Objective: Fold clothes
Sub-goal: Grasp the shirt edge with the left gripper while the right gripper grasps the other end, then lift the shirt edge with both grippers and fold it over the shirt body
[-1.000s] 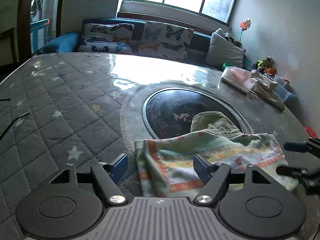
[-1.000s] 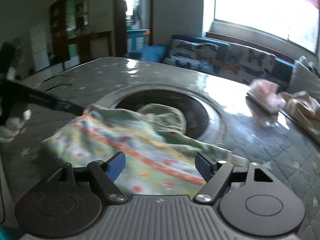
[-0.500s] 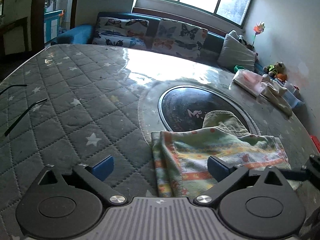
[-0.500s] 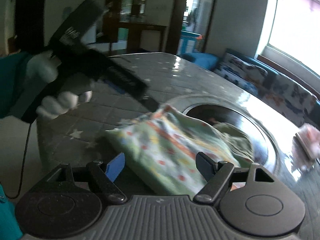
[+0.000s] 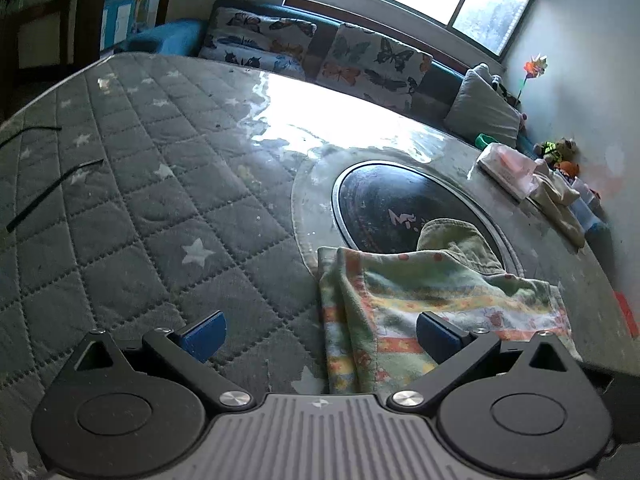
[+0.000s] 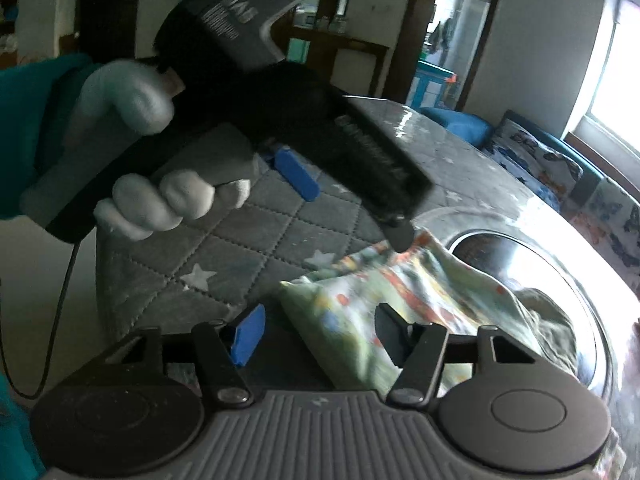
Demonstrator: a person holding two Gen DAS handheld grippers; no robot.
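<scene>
A folded green, yellow and orange patterned cloth lies on the quilted grey star-print table cover, partly over a round black disc. It also shows in the right wrist view. My left gripper is open and empty, its jaws wide, one finger over the cloth's near edge. My right gripper is open and empty just before the cloth's corner. The left gripper's body, held by a gloved hand, fills the upper left of the right wrist view.
A pile of pink and cream clothes lies at the table's far right edge. A sofa with butterfly cushions stands behind the table under a window. A black cable lies on the cover at the left.
The left gripper's jaws have opened wider and it has drawn back and left from the cloth. The right gripper has swung left, so the left gripper and gloved hand now loom large.
</scene>
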